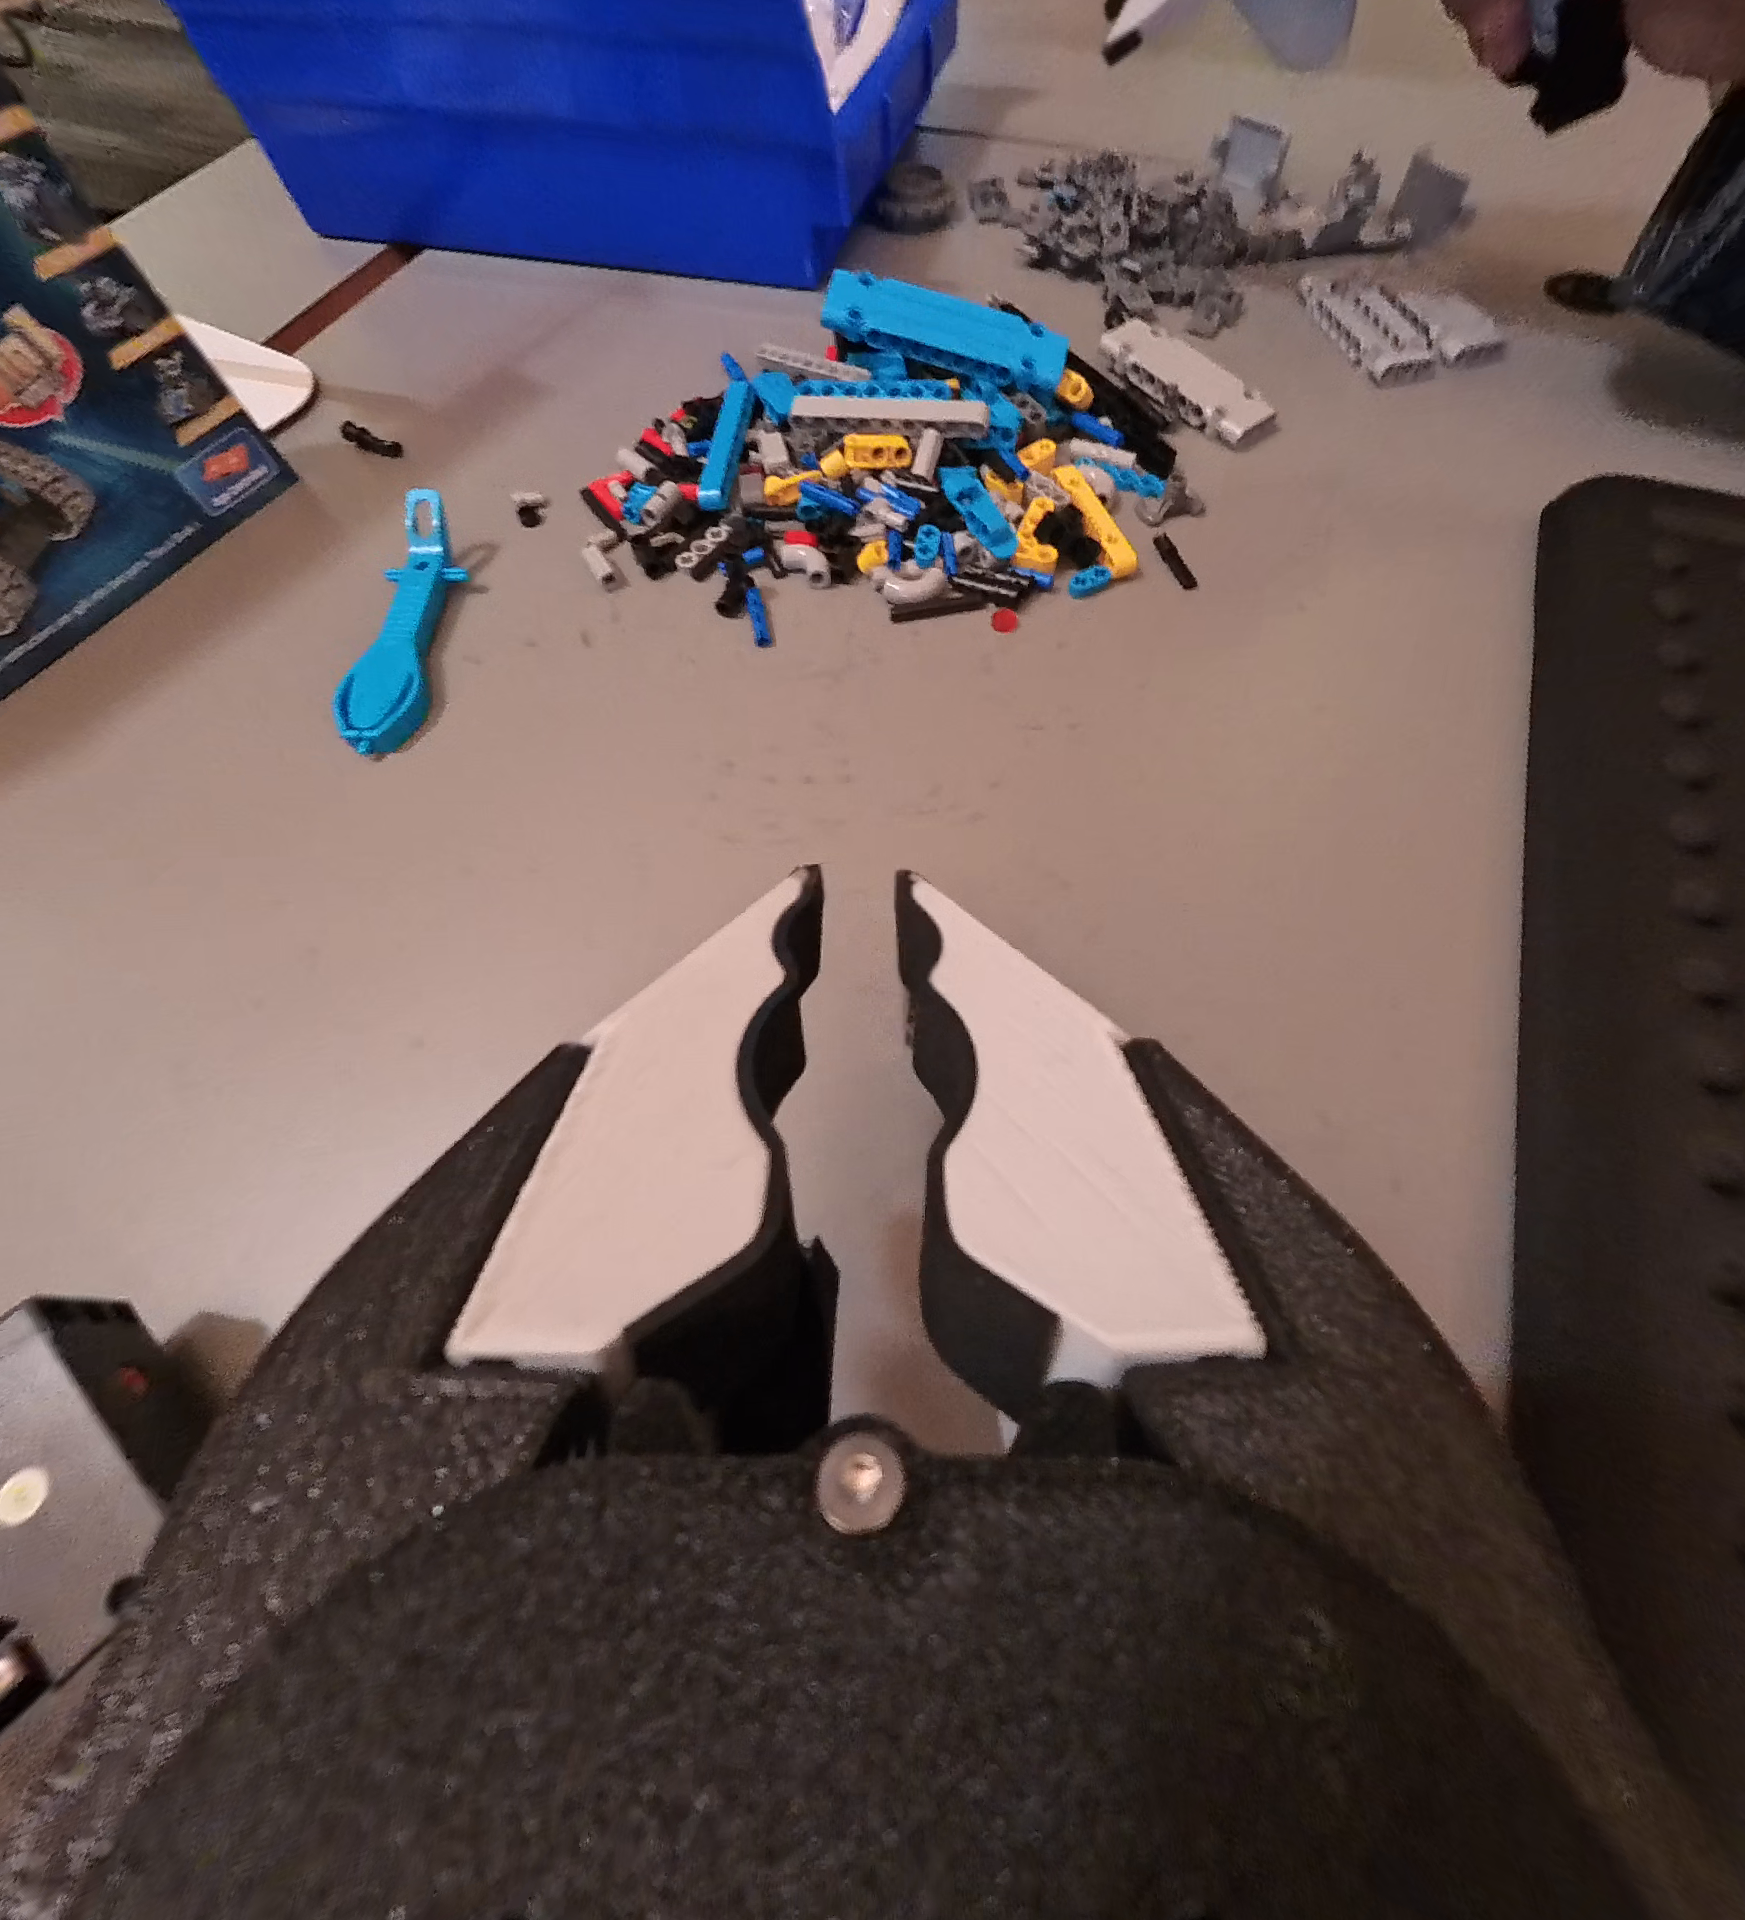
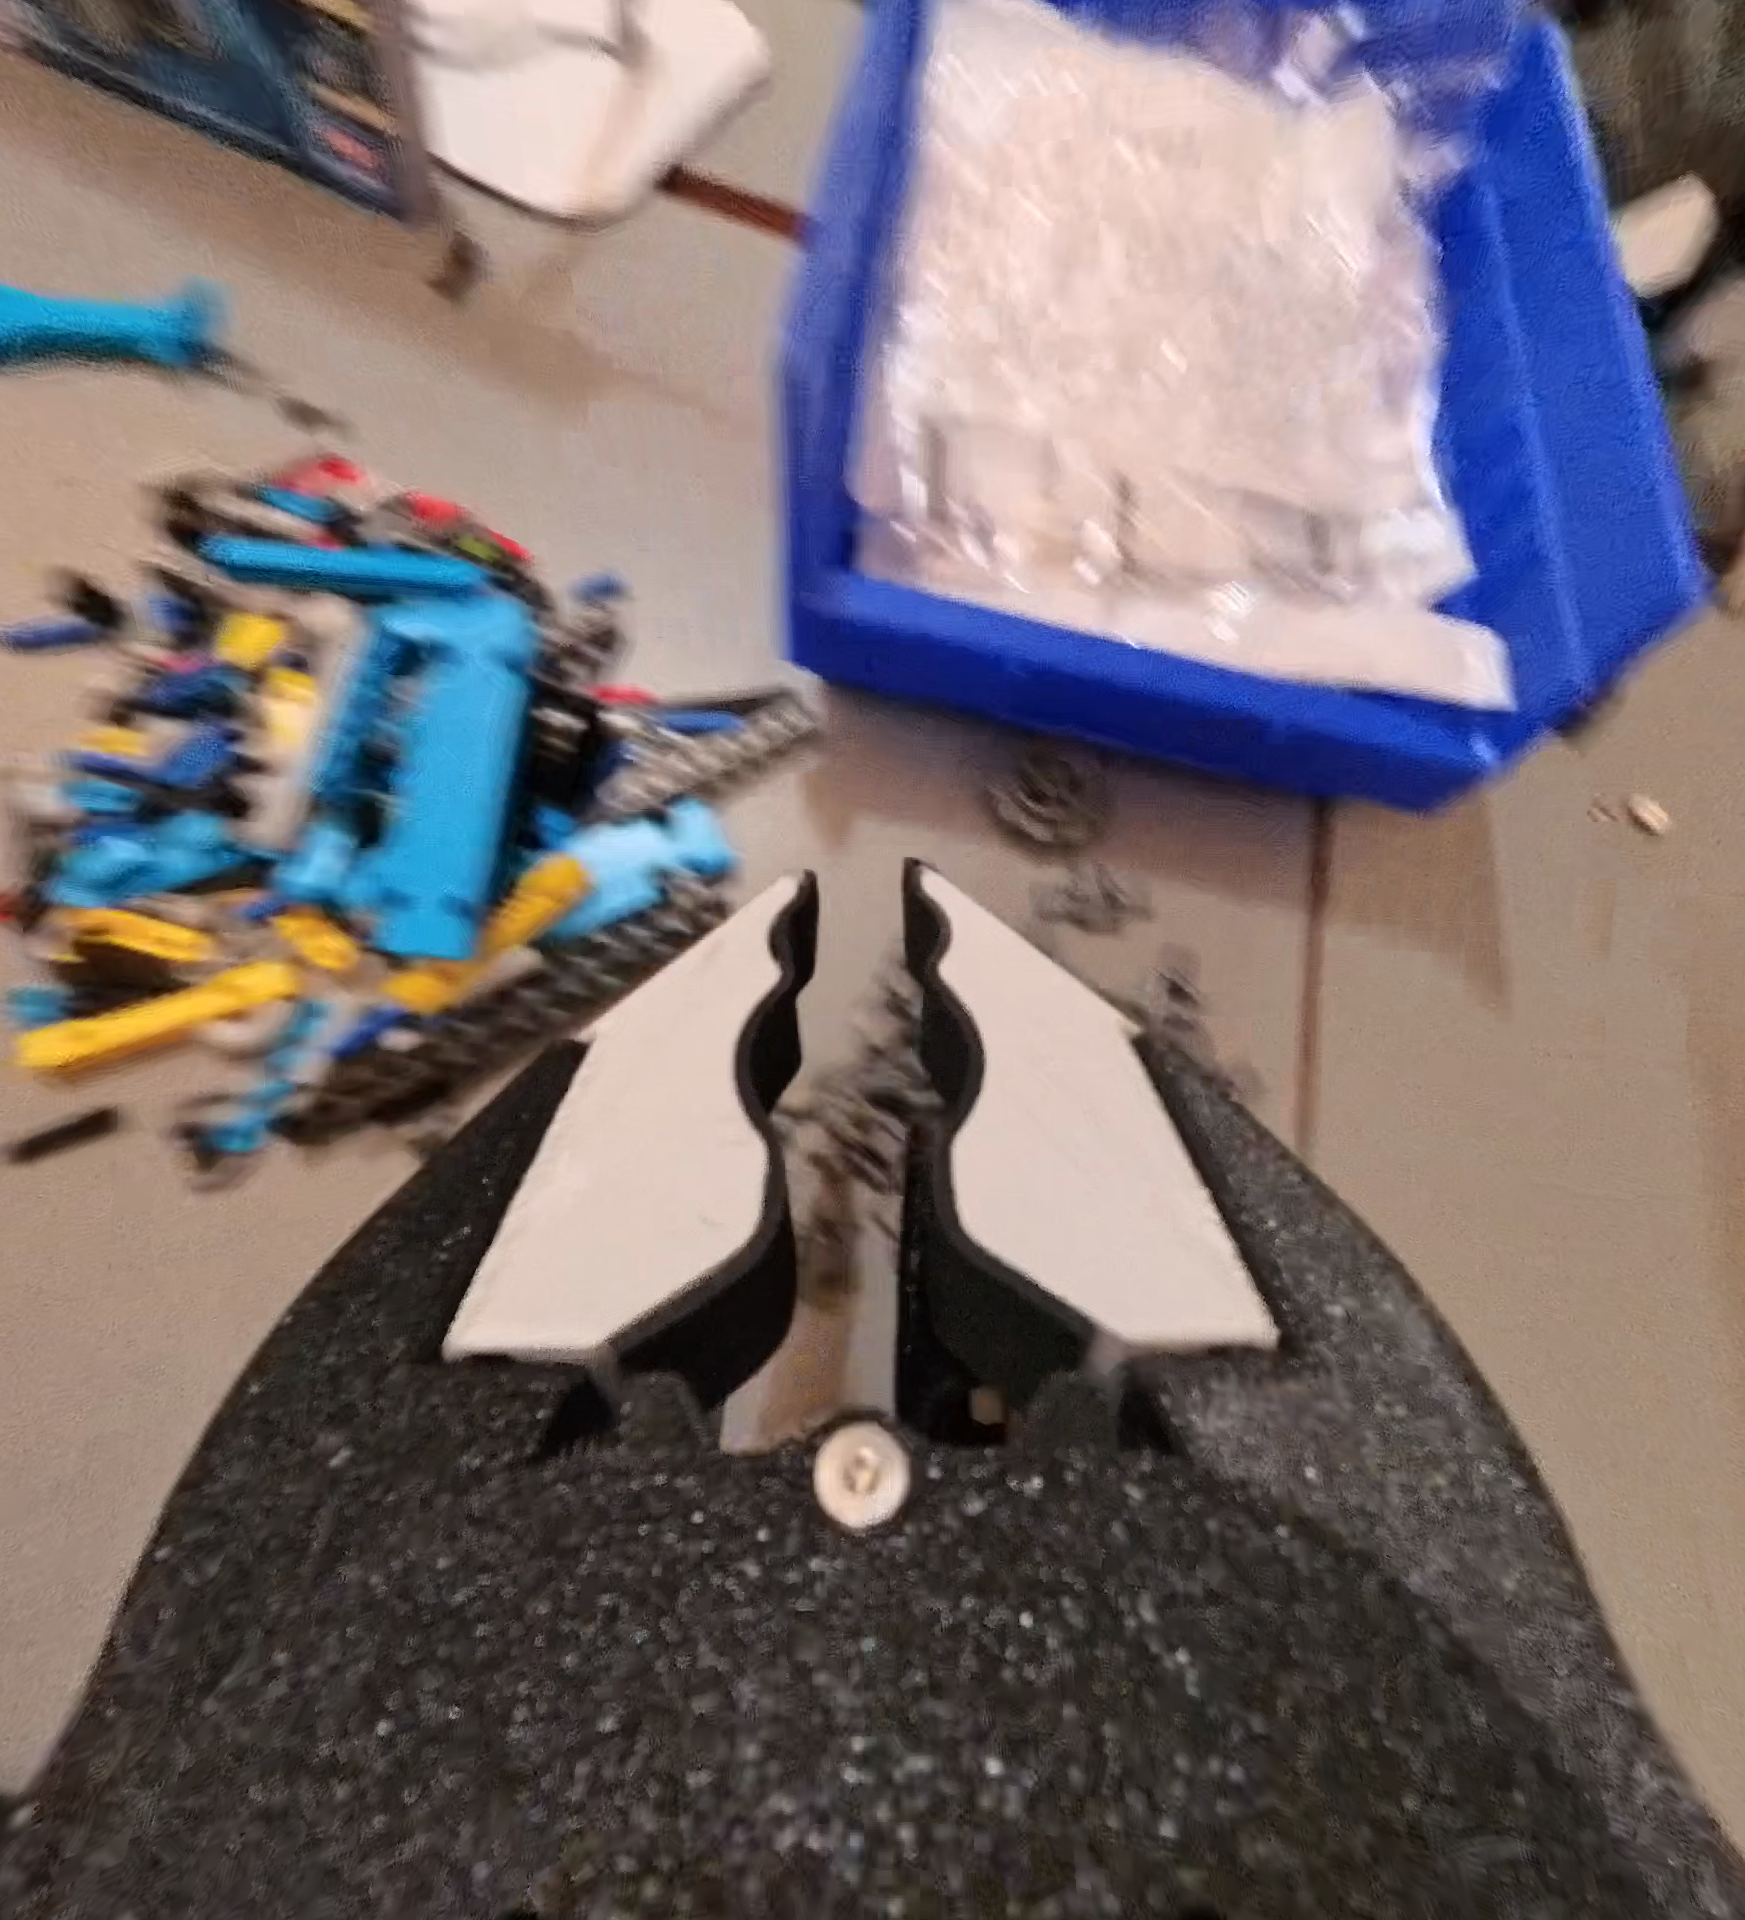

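Bricks in a mixed pile (image 1: 889,488) lie on the grey counter (image 1: 224,935), cyan, yellow, black and grey, well ahead of our left gripper (image 1: 859,878). Its fingers (image 1: 681,1122) stand a little apart with nothing between them, above bare counter. A cyan tool (image 1: 400,623) lies left of the pile, a printed box (image 1: 47,416) farther left, a blue bin (image 1: 577,125) behind. Grey parts (image 1: 1200,218) are heaped at the far right; a black studded mat (image 1: 1678,1039) lies just right of the gripper. Our right gripper (image 2: 859,878), blurred, hovers between pile and bin, fingers slightly parted and empty; the bin holds clear bags (image 2: 1159,343).
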`<state>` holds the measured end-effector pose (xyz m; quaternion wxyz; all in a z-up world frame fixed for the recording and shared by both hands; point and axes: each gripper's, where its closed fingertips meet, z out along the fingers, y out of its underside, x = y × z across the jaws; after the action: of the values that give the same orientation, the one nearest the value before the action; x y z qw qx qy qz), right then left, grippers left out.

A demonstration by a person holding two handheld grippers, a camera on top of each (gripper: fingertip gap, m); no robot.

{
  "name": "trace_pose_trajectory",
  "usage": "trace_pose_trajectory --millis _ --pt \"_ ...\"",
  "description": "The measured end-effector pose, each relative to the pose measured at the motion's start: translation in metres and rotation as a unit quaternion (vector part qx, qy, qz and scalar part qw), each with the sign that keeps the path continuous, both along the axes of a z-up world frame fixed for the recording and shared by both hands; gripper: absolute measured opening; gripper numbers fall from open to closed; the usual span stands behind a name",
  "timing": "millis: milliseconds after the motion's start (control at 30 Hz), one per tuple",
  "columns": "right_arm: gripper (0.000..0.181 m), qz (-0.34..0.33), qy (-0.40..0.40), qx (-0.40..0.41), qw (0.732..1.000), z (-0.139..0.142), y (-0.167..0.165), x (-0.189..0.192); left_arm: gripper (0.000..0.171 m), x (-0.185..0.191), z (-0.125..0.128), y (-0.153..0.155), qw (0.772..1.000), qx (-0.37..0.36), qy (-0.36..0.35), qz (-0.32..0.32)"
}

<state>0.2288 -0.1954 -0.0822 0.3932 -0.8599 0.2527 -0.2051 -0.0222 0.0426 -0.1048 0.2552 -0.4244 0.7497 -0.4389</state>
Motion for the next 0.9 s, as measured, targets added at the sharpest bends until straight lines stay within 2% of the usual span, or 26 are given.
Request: trace_pose_trajectory --millis 67,167,233,267,333,367,433,533,633,767,900 --pt "0.015 0.127 0.022 0.075 0.989 0.016 0.065 -0.054 0.013 -0.004 0.002 0.001 0.999 -0.029 0.016 -0.005" --pt "0.027 0.355 0.096 0.125 0.922 0.010 0.151 -0.171 0.020 -0.012 -0.006 -0.009 0.995 -0.069 0.063 -0.032" --pt "0.039 0.440 0.118 0.120 0.882 -0.004 0.185 -0.224 0.023 -0.013 -0.014 -0.013 0.995 -0.055 0.075 -0.038" --pt "0.039 0.463 0.118 0.110 0.872 -0.013 0.198 -0.238 0.023 -0.014 -0.018 -0.015 0.995 -0.045 0.082 -0.043" --pt "0.035 0.486 0.121 0.081 0.862 -0.031 0.217 -0.250 0.019 -0.014 -0.024 -0.016 0.995 -0.026 0.085 -0.042" --pt "0.035 0.497 0.128 0.060 0.856 -0.040 0.222 -0.255 0.011 -0.012 -0.025 -0.015 0.996 -0.020 0.081 -0.037" --pt "0.034 0.511 0.123 0.048 0.849 -0.045 0.229 -0.259 0.002 -0.009 -0.025 -0.012 0.996 -0.018 0.076 -0.032" --pt "0.012 0.519 0.117 0.029 0.847 -0.054 0.231 -0.259 0.002 -0.008 -0.026 -0.012 0.997 -0.015 0.073 -0.036" --pt "0.005 0.523 0.129 0.037 0.841 -0.055 0.227 -0.262 0.004 -0.008 -0.028 -0.013 0.997 0.014 0.061 -0.042" --pt "0.001 0.509 0.150 0.045 0.847 -0.055 0.224 -0.259 0.002 -0.009 -0.028 -0.018 0.996 0.036 0.045 -0.062" --pt "0.001 0.470 0.161 0.051 0.867 -0.055 0.224 -0.256 0.001 -0.008 -0.028 -0.017 0.995 0.080 0.016 -0.059"
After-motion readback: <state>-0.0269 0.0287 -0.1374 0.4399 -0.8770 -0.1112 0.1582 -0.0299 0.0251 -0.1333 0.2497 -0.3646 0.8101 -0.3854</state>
